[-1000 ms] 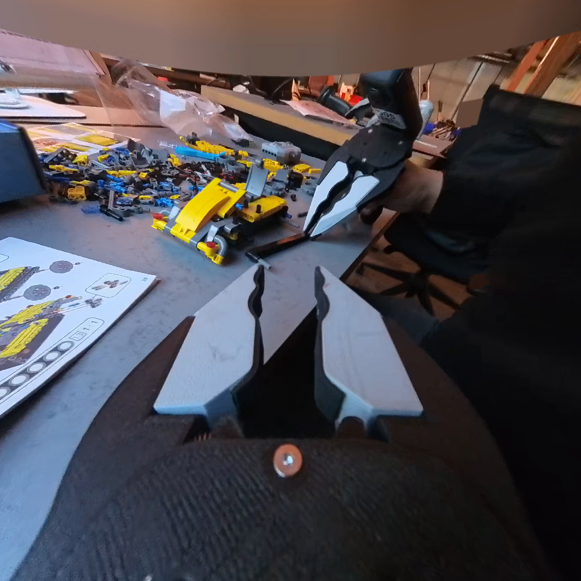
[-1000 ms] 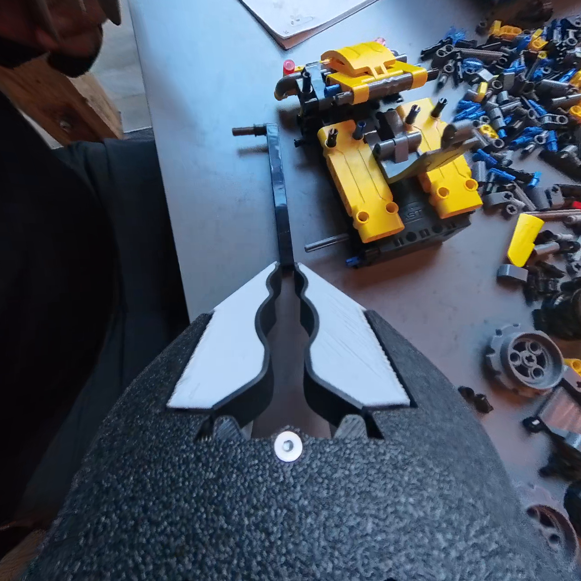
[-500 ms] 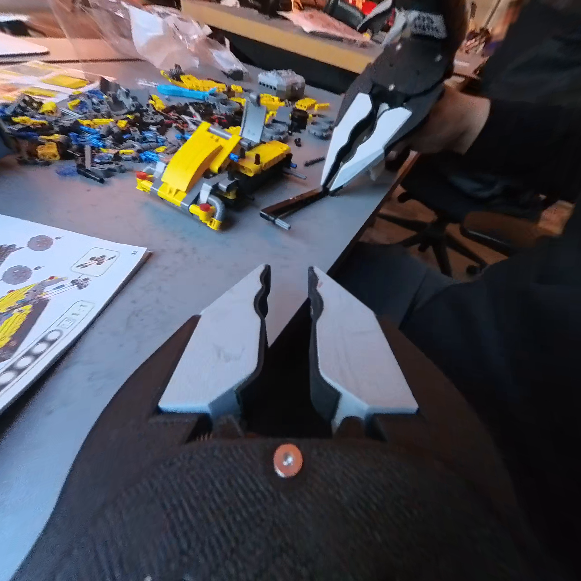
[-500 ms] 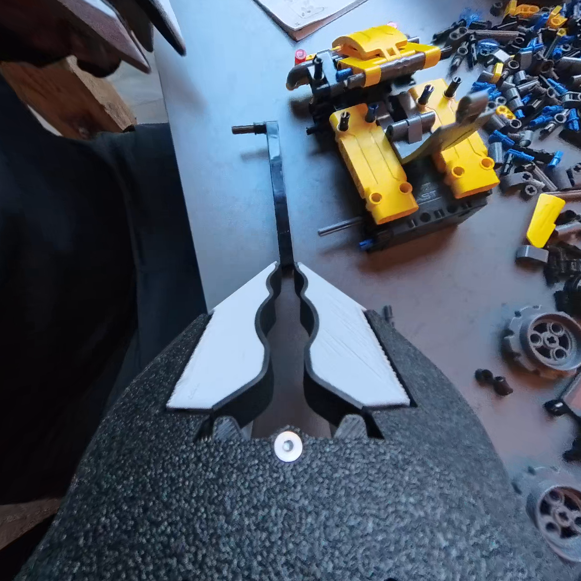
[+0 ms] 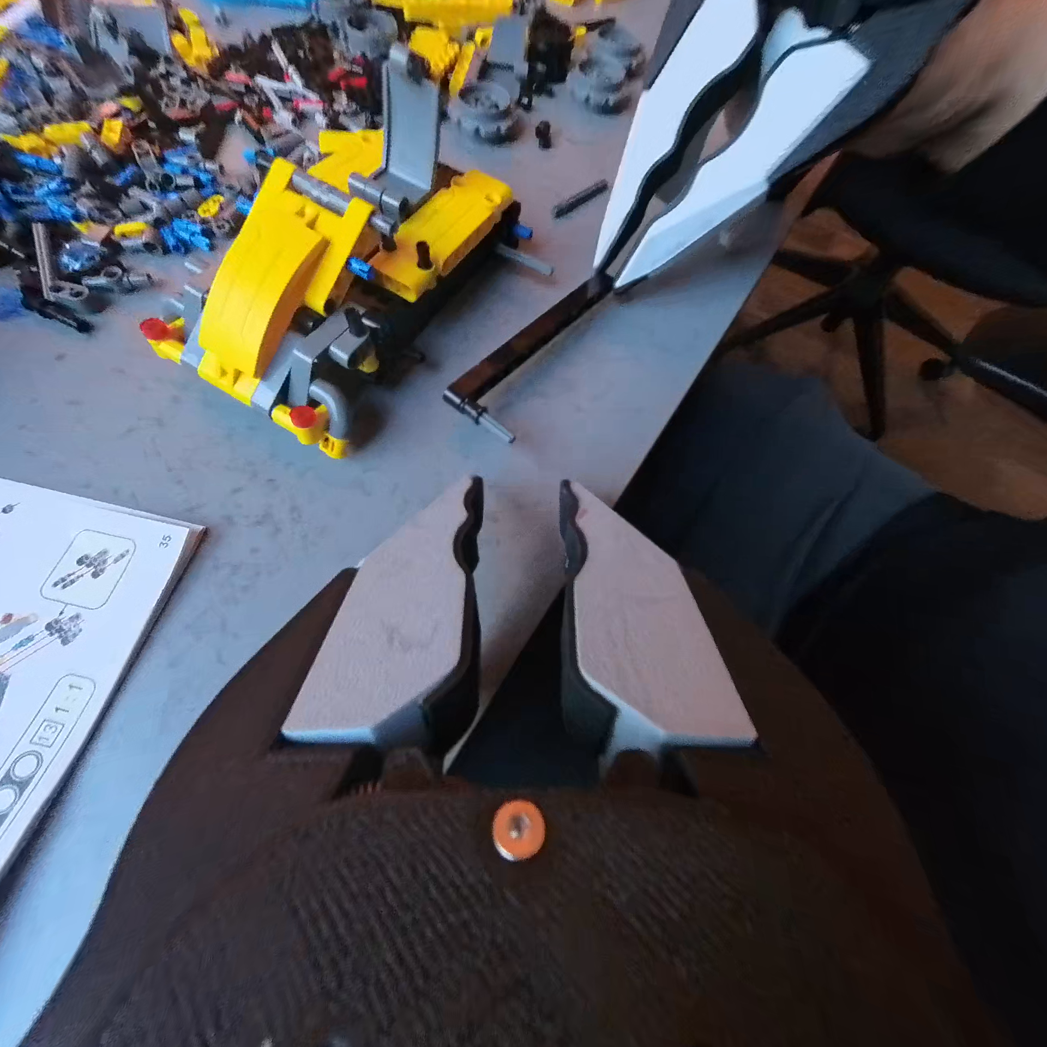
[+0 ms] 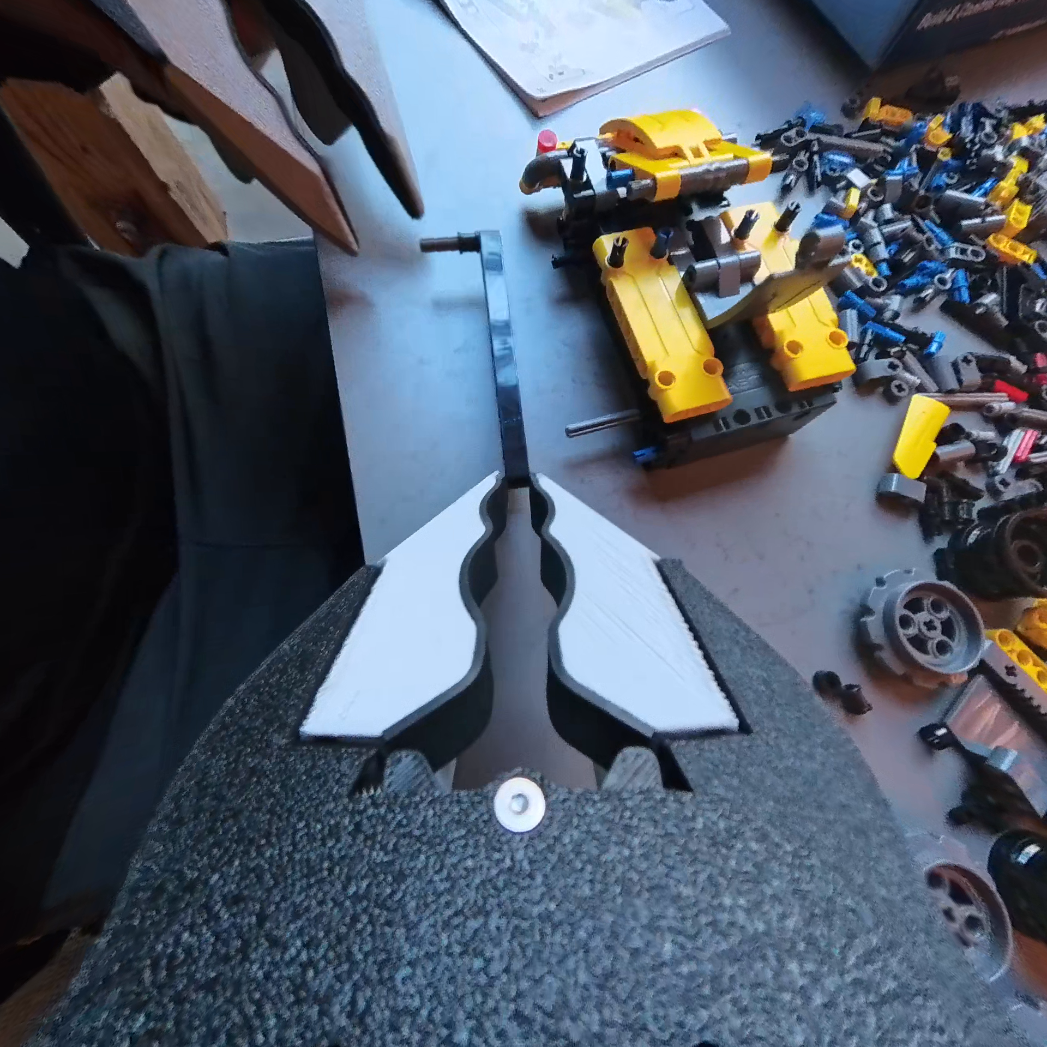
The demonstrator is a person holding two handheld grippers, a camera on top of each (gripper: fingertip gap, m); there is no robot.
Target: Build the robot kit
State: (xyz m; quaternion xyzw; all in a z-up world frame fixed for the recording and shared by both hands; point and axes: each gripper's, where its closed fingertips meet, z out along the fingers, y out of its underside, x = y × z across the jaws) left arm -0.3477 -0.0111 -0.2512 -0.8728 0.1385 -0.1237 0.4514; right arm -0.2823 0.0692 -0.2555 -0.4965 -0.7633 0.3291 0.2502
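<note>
Beam (image 6: 506, 362) pinched at one end by right gripper (image 6: 516, 481), pin outward.
Left gripper (image 5: 518, 493), spread and empty, hovers near pin (image 5: 492, 425); yellow model (image 5: 334, 272) alongside.

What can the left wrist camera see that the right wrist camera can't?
Only the left wrist view shows the left tongs from behind, open and empty over the grey table, plus the hand holding the right tongs and chair legs on the floor.

Only the right wrist view shows the grey wheel and blue box corner.

Both show the right tongs shut on the black beam, the yellow model, the loose parts pile and the instruction booklet.
</note>
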